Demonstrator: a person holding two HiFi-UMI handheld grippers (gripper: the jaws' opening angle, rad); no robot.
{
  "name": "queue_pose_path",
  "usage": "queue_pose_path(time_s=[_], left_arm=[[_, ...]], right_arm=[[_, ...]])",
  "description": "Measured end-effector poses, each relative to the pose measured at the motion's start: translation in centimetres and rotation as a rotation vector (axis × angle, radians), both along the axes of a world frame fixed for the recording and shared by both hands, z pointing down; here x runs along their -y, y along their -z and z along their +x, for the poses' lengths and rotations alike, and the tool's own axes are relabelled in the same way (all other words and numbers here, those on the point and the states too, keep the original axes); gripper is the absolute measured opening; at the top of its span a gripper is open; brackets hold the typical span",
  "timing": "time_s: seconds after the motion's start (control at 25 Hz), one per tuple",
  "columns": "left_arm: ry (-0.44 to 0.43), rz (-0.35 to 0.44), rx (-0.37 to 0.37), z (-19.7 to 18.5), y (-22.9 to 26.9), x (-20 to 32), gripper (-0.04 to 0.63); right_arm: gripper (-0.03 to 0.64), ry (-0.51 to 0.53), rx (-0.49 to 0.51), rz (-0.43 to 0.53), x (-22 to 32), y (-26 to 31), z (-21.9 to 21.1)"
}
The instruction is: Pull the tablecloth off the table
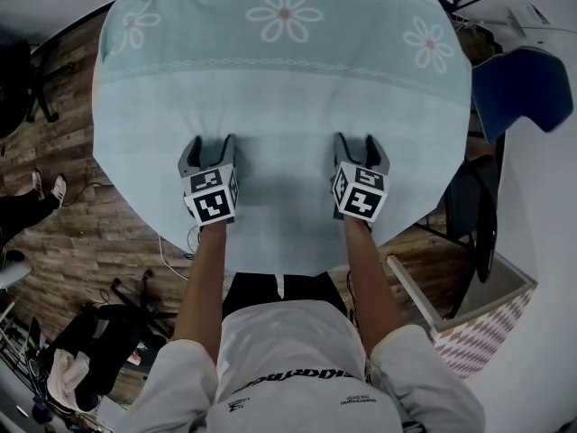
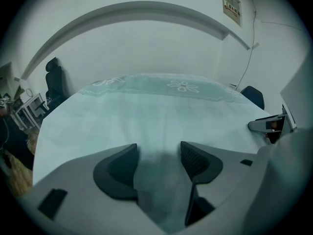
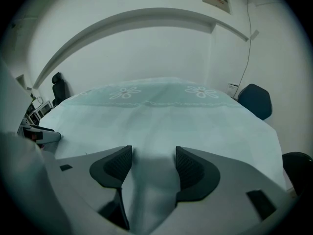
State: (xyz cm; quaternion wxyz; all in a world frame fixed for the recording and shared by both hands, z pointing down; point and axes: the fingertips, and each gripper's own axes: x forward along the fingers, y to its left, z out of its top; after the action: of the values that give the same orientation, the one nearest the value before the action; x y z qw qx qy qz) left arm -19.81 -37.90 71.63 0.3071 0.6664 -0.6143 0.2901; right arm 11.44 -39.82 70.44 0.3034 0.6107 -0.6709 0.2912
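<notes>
You're clamping a bunched fold of the tablecloth [image 1: 284, 88] in each: left tongs [image 1: 210, 141] at 7 o'clock, right tongs [image 1: 358, 139] at 5. Cloth's lying fully over the desk, so next you're probably needing a steady pull toward 6

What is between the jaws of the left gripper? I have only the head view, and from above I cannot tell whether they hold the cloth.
Observer: In the left gripper view, the left gripper is closed on a raised fold of the tablecloth. The fold fills the gap between its jaws.
Operator: And the right one?
Observer: The same. The right gripper has a fold of the cloth between its jaws.
Operator: Is the cloth under pull?
Observer: Faint creases fan out from the left jaws toward the flower print at the far side, so it seems slightly taut.
</notes>
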Motion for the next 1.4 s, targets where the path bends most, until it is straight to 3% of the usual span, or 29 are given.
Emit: queue_pose_path(time_s=[0.32, 0.68, 1.08, 1.4], left_arm=[[-0.016, 0.003, -0.012, 0.0, 0.3, -0.6, 0.171], [-0.034, -0.022, -0.061, 1.7, 0.4, -0.6, 0.028], [-0.001, -0.036, -0.128, 1.7, 0.4, -0.6, 0.017], [0.002, 0.015, -0.114, 1.7, 2.1, -0.6, 0.015]], right_arm=[[0.214, 0.006, 0.01, 0.001, -0.4, 0.3, -1.2], [0.055, 0.015, 0.07, -0.022, -0.5, 0.2, -2.2], [0.037, 0.004, 0.172, -0.058, -0.7, 0.1, -2.6], [0.035, -0.001, 0.215, -0.014, -0.7, 2.0, -2.7]])
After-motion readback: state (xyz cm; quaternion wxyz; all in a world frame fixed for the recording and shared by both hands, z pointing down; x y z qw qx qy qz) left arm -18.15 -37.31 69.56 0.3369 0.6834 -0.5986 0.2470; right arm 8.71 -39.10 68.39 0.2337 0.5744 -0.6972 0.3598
